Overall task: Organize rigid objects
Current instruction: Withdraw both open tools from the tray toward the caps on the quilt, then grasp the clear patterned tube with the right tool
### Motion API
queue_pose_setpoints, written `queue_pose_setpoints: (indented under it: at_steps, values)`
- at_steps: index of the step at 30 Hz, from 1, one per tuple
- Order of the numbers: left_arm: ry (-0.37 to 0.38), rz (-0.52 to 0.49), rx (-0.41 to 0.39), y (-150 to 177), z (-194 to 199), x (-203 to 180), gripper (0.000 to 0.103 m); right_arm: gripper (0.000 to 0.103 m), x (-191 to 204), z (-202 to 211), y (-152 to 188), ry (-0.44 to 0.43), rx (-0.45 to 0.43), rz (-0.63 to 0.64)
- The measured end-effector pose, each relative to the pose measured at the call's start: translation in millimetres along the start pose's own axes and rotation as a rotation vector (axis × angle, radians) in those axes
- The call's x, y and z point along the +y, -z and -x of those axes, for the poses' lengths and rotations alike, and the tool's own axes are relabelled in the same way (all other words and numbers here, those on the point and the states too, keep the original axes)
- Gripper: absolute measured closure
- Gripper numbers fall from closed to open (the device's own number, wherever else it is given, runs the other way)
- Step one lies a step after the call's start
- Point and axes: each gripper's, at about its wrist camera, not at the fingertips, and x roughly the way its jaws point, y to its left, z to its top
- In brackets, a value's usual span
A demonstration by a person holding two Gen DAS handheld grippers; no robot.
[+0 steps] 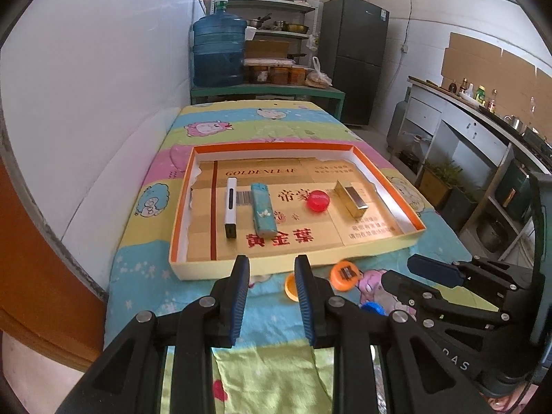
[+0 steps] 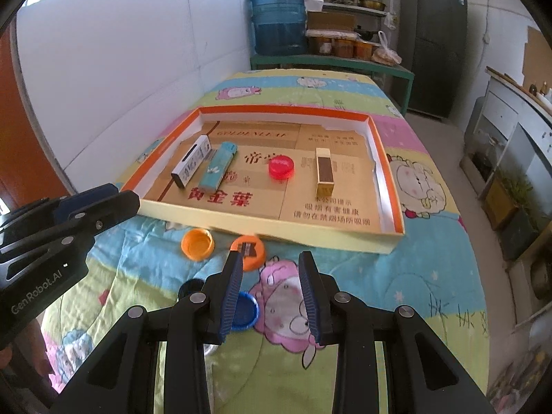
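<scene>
Shallow tray [image 2: 220, 222] on patterned surface [image 2: 431, 276], holding white box [image 2: 191, 160], teal box [image 2: 218, 169], red cap [image 2: 281, 168] and gold box [image 2: 324, 172]. Outside, just beside near wall: two orange caps [image 2: 197, 243] [image 2: 249, 247]; blue cap [image 2: 243, 310] nearer. Left tool [image 1: 272, 269] and right tool [image 2: 270, 265] both spread apart, empty. Risks, as judged: low caps slipping from pads on soft cloth; right tool's left finger close over blue cap, liable to nudge it; tray wall catching a carried cap.

Blue cap [image 2: 245, 312] half hidden behind right gripper [image 2: 270, 296] finger
</scene>
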Motion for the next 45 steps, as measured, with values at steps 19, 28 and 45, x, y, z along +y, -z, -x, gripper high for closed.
queue_pose_setpoints:
  at_steps: [19,28,45]
  values:
    - [0.042,0.026,0.025,39.2,14.9,0.5,0.076,0.069,2.0,27.3,43.0,0.019,0.022,0.001]
    - [0.060,0.029,0.034,49.2,16.5,-0.2,0.076,0.068,32.9,37.8,72.7,-0.069,0.069,0.053]
    - [0.223,-0.041,0.084,62.2,9.0,-28.7,0.076,0.083,38.4,28.5,92.9,-0.057,0.116,0.085]
